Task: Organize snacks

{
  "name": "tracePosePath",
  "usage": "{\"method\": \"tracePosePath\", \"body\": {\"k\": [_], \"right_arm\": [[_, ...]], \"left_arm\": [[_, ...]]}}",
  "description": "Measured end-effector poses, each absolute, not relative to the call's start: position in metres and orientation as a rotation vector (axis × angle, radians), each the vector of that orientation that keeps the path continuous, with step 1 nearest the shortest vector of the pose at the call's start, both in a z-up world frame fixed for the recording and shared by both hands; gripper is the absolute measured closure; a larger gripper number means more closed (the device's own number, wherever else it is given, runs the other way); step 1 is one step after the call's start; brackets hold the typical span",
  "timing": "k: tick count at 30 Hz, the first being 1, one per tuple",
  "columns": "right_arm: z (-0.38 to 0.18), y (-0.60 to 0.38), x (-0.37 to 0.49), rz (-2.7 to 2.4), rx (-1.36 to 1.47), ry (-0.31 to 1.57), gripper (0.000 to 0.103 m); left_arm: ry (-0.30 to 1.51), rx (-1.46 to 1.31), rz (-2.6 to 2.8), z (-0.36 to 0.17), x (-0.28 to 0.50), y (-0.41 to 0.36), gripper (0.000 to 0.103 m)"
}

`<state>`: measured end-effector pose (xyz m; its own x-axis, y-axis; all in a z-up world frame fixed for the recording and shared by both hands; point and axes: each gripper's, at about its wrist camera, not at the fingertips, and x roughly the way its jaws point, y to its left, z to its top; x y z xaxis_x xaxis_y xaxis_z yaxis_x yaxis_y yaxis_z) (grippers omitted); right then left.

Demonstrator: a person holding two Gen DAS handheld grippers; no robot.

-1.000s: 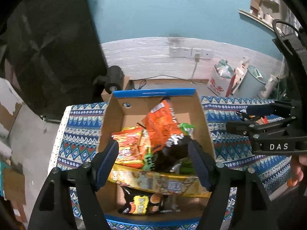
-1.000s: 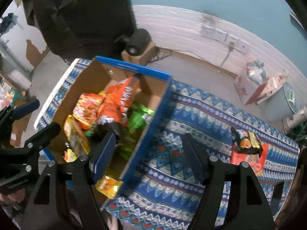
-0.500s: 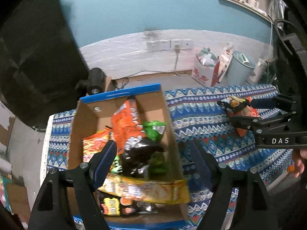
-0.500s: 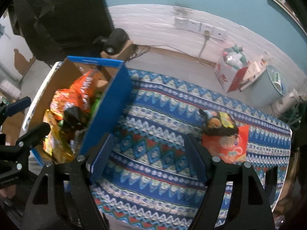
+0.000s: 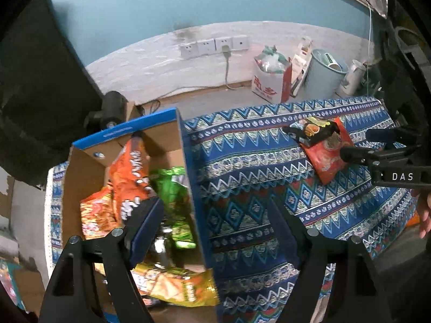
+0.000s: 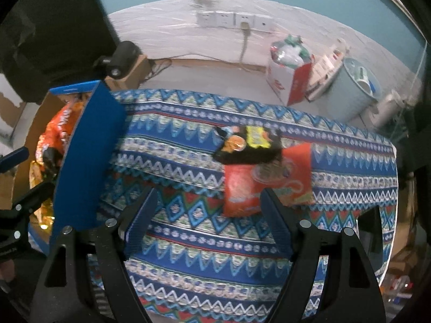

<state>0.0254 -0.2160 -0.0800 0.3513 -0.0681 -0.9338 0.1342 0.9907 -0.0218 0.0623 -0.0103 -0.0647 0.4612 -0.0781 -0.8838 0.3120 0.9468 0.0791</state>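
A blue-rimmed cardboard box [image 5: 188, 161] at the table's left holds several snack bags, among them an orange bag [image 5: 132, 172], a green bag [image 5: 169, 188] and a yellow bag [image 5: 177, 288]. The box also shows in the right wrist view [image 6: 86, 161]. A black snack bag [image 6: 247, 148] lies on a red bag [image 6: 269, 185] on the patterned cloth at the right. My left gripper [image 5: 215, 218] is open and empty above the box's right wall. My right gripper [image 6: 207, 210] is open and empty, just short of the red bag.
The table wears a blue patterned cloth [image 6: 188, 242]. On the floor behind stand a white-and-red bag [image 5: 272, 80], a pale blue bin [image 5: 323, 75] and a small brown box with a black device [image 5: 113, 107]. Wall sockets [image 5: 215, 45] are behind.
Both grippers have swung to the right, away from the box. The right gripper now faces the red and black bags. Both stay open and empty.
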Motion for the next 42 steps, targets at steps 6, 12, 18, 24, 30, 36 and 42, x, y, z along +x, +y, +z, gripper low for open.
{"method": "tracePosePath", "body": {"k": [6,12,18,24,30,36,42], "right_arm": [[-0.087,-0.238,0.024,-0.163,0.076,1.229,0.025],[-0.089,-0.254,0.035,-0.176,0.049,1.264,0.025],[-0.097,-0.273,0.05,-0.201,-0.02,1.299,0.025],[-0.12,-0.285,0.063,-0.224,-0.009,1.331,0.025],[-0.141,-0.285,0.076,-0.234,-0.028,1.367,0.025],[-0.155,-0.288,0.09,-0.256,-0.028,1.374,0.025],[-0.164,-0.284,0.102,-0.274,-0.054,1.359,0.025]], "left_arm": [[1.117,0.223,-0.255,-0.075,0.075,-0.024,0.022],[1.164,0.197,-0.281,-0.078,0.094,-0.041,0.022],[1.201,0.222,-0.294,-0.084,0.117,-0.063,0.022],[1.212,0.305,-0.313,-0.095,0.14,-0.084,0.022],[1.245,0.302,-0.328,-0.117,0.156,-0.091,0.022],[1.261,0.28,-0.323,-0.132,0.17,-0.095,0.022],[1.301,0.222,-0.321,-0.14,0.176,-0.094,0.022]]}}
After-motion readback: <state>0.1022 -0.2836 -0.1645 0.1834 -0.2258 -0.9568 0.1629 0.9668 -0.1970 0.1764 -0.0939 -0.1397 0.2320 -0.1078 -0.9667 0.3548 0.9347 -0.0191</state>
